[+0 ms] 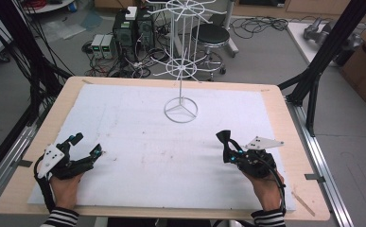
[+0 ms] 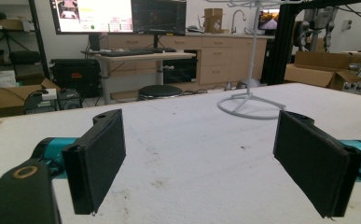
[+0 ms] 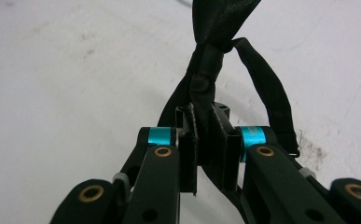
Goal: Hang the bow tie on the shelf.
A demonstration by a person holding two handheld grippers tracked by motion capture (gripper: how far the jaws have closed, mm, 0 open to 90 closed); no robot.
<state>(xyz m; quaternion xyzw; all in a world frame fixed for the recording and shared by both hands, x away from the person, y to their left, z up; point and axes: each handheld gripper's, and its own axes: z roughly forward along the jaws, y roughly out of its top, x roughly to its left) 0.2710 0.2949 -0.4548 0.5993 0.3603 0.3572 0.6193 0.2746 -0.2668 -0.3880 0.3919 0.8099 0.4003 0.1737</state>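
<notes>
A black bow tie (image 1: 225, 138) with a thin strap is pinched at its knot by my right gripper (image 1: 229, 153), low over the right part of the white mat (image 1: 138, 123). In the right gripper view the pads (image 3: 187, 149) press on the dark fabric, and the bow tie (image 3: 215, 28) fans out above my right gripper (image 3: 206, 140) while its strap (image 3: 267, 91) loops to the right. My left gripper (image 1: 87, 144) rests at the mat's left side, jaws wide apart. Nothing lies between the jaws of my left gripper (image 2: 206, 158) in its own view.
A white wire display rack (image 1: 181, 110) stands on a ring base at the mat's far middle, with hook arms spreading above. The rack (image 2: 250, 105) lies ahead and right of my left gripper. The wooden table edge (image 1: 284, 123) frames the mat. Stools, cables and boxes sit beyond.
</notes>
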